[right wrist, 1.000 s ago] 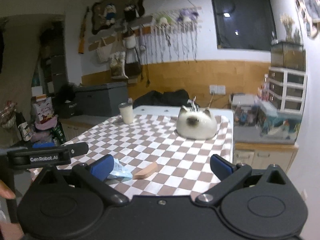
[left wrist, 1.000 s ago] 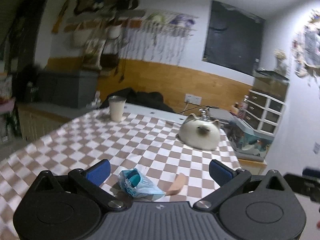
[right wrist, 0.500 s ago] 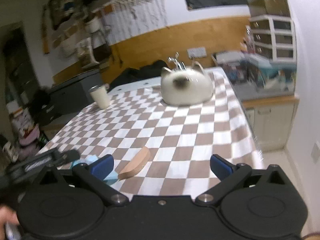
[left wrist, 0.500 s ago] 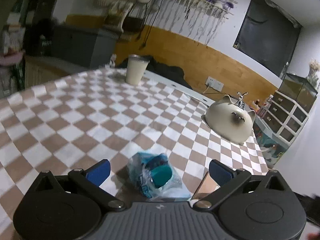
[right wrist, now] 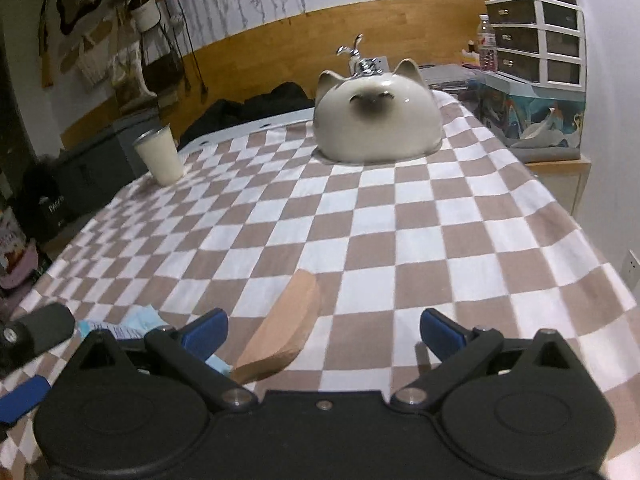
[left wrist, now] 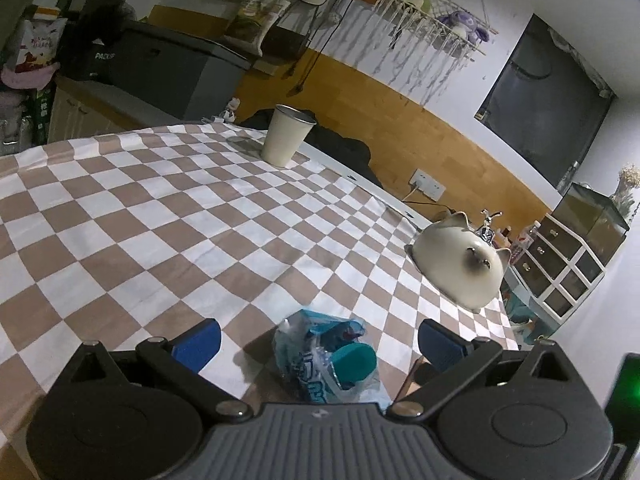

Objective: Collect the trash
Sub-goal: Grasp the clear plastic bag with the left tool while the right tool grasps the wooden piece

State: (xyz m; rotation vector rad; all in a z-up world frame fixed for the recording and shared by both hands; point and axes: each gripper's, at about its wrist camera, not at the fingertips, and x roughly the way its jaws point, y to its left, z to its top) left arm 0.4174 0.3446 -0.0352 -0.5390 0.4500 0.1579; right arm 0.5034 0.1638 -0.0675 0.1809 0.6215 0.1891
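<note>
Left wrist view showed the left gripper (left wrist: 316,340) with its blue pads spread wide, the crumpled blue plastic wrapper (left wrist: 326,360) lying between them on the checkered tablecloth (left wrist: 160,220), touching neither. Farther off, a cream cup (left wrist: 286,136) stood upright to the left and a cat-shaped ceramic bowl (left wrist: 460,268) sat to the right. On the right wrist view, the right gripper (right wrist: 322,330) was likewise spread wide, with a tan wedge-shaped piece (right wrist: 286,330) lying between its pads, nearer the left one.

Both wrist views low over checkered tablecloth (left wrist: 168,216), sharing cat-shaped dish (right wrist: 378,120)
</note>
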